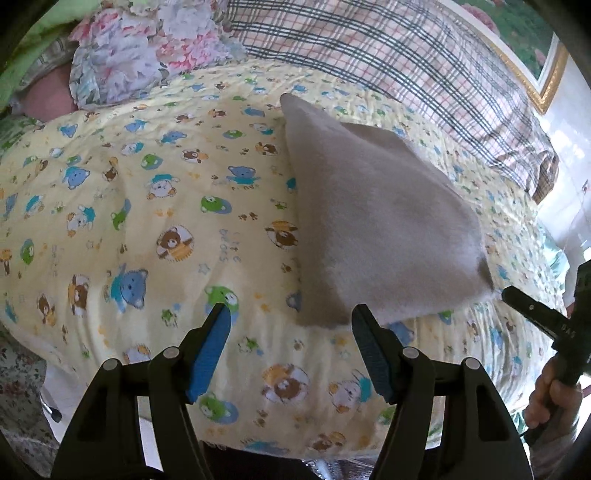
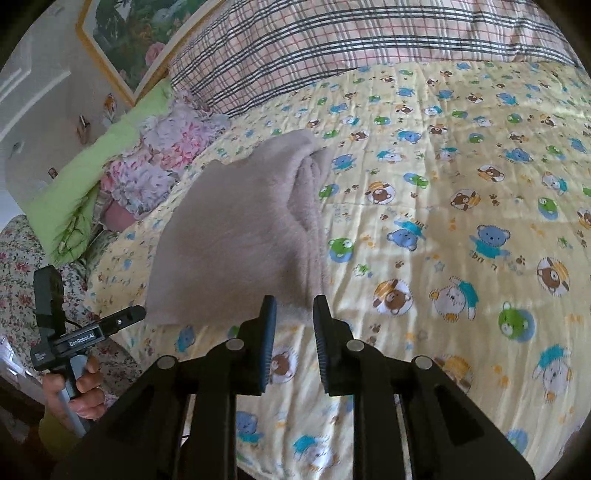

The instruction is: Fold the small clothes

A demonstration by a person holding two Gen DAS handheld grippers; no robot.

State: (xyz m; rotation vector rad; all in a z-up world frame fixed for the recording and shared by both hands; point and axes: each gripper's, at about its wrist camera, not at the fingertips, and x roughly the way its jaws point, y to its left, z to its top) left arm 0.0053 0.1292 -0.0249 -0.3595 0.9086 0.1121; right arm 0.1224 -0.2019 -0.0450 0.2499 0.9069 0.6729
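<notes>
Your left tongs point(image 1: 288, 317) stand wide apart over the bear-print quilt point(image 1: 147, 206), blue pads facing each other, nothing between them. The right-hand fingertip sits just at the near corner of the beige fleece garment point(image 1: 369, 221); whether it touches the cloth cannot be told.

Your right tongs point(image 2: 294, 308) stand a little apart, a narrow gap between the pads. The near edge of the garment point(image 2: 236, 236) lies right at the tips (a pale fluffy bit shows in the gap), but the pads do not press on it.

Garment: folded, lying on the quilt on the bed, roughly midway across it. Stacked fold edges show along its right side in the right wrist view. Far corner points toward the plaid pillow point(image 2: 332, 48).

Each tool shows in the other's camera: the right tool enters the left wrist view from the lower right, its tip near the garment's corner, your right hand point(image 1: 550, 398) on the handle. The left tool sits at the lower left of the right wrist view, your left hand point(image 2: 83, 387) gripping it, its tip just beside the garment's near left corner.

Surroundings: floral cloth point(image 1: 147, 48) and a green cushion point(image 2: 92, 173) at the head end, a framed flower picture point(image 2: 140, 33) on the wall.
</notes>
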